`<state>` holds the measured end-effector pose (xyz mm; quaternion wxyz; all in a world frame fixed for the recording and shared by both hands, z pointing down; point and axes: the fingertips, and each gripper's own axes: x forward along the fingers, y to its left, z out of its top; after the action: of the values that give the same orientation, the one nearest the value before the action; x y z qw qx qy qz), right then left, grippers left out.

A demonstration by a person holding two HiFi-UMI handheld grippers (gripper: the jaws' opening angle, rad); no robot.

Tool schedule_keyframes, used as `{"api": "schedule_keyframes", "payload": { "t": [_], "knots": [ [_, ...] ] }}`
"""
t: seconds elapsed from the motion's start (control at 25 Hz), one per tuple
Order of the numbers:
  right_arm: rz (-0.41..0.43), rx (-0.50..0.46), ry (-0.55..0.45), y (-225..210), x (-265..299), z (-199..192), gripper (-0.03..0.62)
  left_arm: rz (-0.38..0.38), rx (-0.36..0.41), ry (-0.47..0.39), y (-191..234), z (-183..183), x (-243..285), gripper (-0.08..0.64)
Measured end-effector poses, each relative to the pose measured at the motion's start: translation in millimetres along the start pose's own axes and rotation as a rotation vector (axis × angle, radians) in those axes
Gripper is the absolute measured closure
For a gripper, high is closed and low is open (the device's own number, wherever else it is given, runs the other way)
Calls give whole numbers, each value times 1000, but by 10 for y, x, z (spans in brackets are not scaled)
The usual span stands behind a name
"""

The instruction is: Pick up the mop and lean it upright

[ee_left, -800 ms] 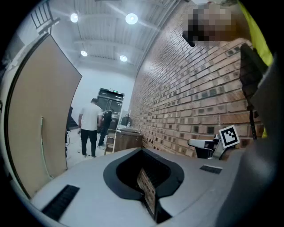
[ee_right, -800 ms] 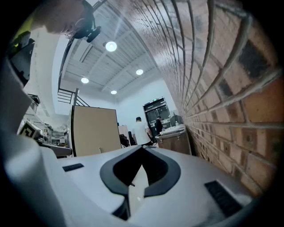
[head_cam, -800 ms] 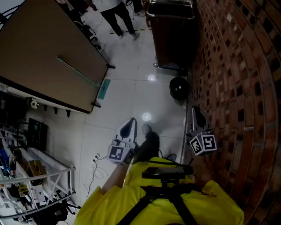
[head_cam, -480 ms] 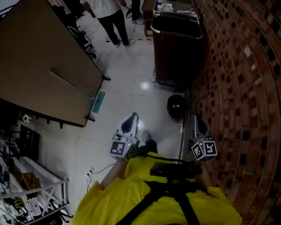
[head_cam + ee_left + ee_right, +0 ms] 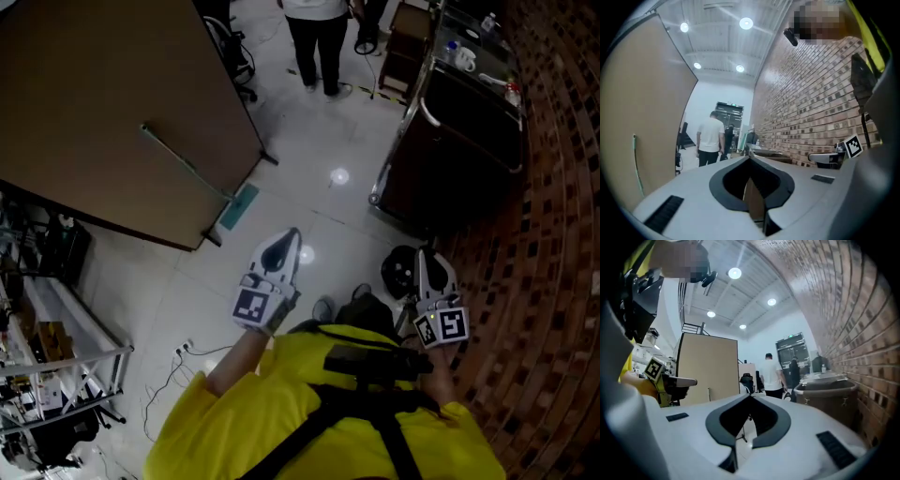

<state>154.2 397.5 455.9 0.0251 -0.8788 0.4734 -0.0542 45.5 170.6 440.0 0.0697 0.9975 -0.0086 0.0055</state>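
The mop leans against a big brown board [image 5: 112, 103]: its thin green handle [image 5: 187, 167] runs up the board's face and its teal head [image 5: 236, 206] rests on the white floor. In the left gripper view the handle [image 5: 636, 164] shows as a thin green line on the board. My left gripper [image 5: 289, 236] [image 5: 750, 158] is shut and empty, a short way in front of the mop head. My right gripper [image 5: 424, 251] [image 5: 750, 395] is also shut with nothing in it, close to the brick wall [image 5: 562, 234].
A dark wheeled bin [image 5: 459, 141] stands against the brick wall, with a black round object [image 5: 401, 272] on the floor beside it. A person [image 5: 314, 37] stands further down the aisle. A metal rack [image 5: 47, 375] and floor cables [image 5: 178, 361] are at the left.
The view has swung: the bin has shifted from top centre to the right and the board fills more of the left. Both grippers stay shut, the mop still leans on the board.
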Motion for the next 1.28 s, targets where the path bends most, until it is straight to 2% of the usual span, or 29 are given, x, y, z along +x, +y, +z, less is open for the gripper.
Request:
{"api": "schedule_keyframes", "payload": {
  "t": [0.2, 0.32, 0.44, 0.52, 0.68, 0.76, 0.8, 0.88, 0.92, 1.0, 1.16, 1.2, 1.24, 1.28],
  "knots": [
    [195, 12, 62, -2, 1362, -141, 586, 219, -18, -2, 905, -45, 257, 555],
    [344, -7, 66, 159, 2364, -68, 586, 389, -15, -22, 1571, 31, 346, 555],
    [559, -26, 87, 568, 3426, -1, 586, 601, -41, -93, 2219, 199, 247, 555],
    [680, -59, 92, 847, 4009, 34, 586, 709, -58, -121, 2536, 254, 192, 555],
    [841, -93, 110, 1467, 4901, 2, 583, 917, -25, -112, 3068, 294, 11, 555],
    [910, -89, 141, 1860, 5157, -84, 503, 996, -37, -96, 3220, 245, -206, 555],
    [942, -85, 156, 2057, 5265, -130, 497, 1032, -54, -75, 3286, 176, -321, 555],
    [993, -89, 181, 2443, 5502, -215, 481, 1097, -88, -47, 3440, 52, -514, 555],
    [1009, -94, 196, 2636, 5627, -261, 426, 1121, -98, -45, 3528, 26, -586, 555],
    [1020, -98, 222, 3035, 5862, -334, 391, 1154, -105, -42, 3748, 30, -710, 555],
    [1020, -104, 217, 3928, 6297, -426, 374, 1159, -130, -62, 4448, 103, -980, 555],
    [1016, -110, 229, 4138, 6421, -504, 363, 1157, -139, -76, 4636, 142, -1025, 555],
    [1008, -119, 249, 4329, 6554, -608, 324, 1148, -144, -84, 4817, 194, -1051, 555],
    [996, -129, 266, 4508, 6701, -715, 322, 1129, -139, -88, 4993, 261, -1062, 555]
  ]
}}
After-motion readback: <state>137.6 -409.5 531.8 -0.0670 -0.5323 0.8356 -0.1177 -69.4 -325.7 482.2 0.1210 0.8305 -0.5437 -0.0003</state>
